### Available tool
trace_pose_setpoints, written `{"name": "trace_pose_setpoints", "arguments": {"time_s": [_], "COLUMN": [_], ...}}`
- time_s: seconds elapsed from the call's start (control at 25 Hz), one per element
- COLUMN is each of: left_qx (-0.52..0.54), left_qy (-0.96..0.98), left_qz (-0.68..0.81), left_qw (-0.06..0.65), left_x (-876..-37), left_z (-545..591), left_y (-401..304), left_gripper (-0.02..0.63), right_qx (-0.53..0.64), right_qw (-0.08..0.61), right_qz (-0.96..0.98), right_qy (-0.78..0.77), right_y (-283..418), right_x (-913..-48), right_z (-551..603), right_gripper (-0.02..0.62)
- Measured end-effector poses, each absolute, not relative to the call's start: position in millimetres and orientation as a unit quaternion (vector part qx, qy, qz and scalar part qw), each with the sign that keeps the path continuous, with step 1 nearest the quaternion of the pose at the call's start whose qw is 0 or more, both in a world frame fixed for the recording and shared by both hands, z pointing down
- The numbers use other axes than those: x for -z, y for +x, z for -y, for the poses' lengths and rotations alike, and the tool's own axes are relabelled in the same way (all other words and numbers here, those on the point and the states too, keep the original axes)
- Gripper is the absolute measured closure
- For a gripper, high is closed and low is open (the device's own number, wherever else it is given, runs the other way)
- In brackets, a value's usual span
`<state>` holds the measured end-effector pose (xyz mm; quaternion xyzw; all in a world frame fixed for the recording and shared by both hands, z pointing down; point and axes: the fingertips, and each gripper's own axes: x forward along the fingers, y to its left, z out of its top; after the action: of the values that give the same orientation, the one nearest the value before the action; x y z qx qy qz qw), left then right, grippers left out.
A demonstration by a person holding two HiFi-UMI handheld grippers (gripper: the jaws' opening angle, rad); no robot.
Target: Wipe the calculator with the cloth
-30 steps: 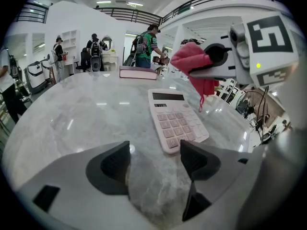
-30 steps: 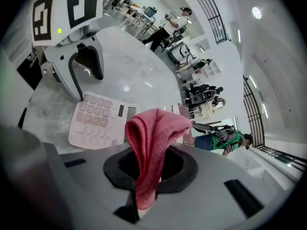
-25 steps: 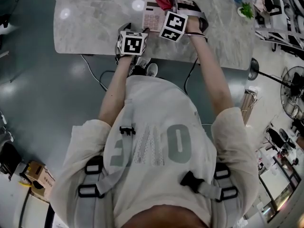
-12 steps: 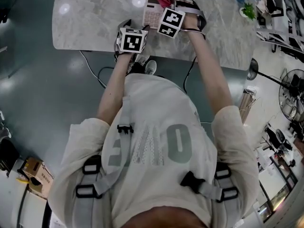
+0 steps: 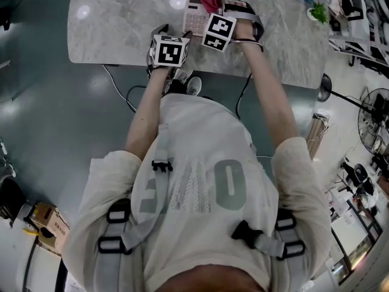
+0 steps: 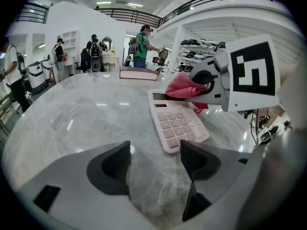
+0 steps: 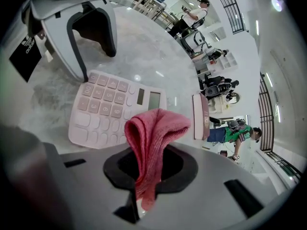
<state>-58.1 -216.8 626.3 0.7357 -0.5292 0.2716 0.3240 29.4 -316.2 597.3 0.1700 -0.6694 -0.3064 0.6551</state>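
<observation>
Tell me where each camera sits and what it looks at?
Head view: on the person's head, looking down past arms at the table.
Left gripper view: on the left gripper, past open jaws toward the calculator.
Right gripper view: on the right gripper, jaws shut on the cloth.
Both gripper views share the calculator.
</observation>
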Motion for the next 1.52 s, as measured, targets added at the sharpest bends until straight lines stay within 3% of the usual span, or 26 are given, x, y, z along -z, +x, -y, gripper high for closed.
{"name": "trace_pose_setpoints", "arguments": {"time_s": [1.52], "left_qx": [-0.265], "left_qy": [0.738], "left_qz": [0.532], "left_qw": [0.319], "left_x": [-625], "left_z": [216], "left_y": [-57], "left_gripper": [0.284], "right_qx": [0.28], "right_qw": [0.653], "right_qz": [0.696], "right_qy": [0.105], "right_y": [39], "right_x": [-625], "right_z": [194], "right_gripper": [0.54]}}
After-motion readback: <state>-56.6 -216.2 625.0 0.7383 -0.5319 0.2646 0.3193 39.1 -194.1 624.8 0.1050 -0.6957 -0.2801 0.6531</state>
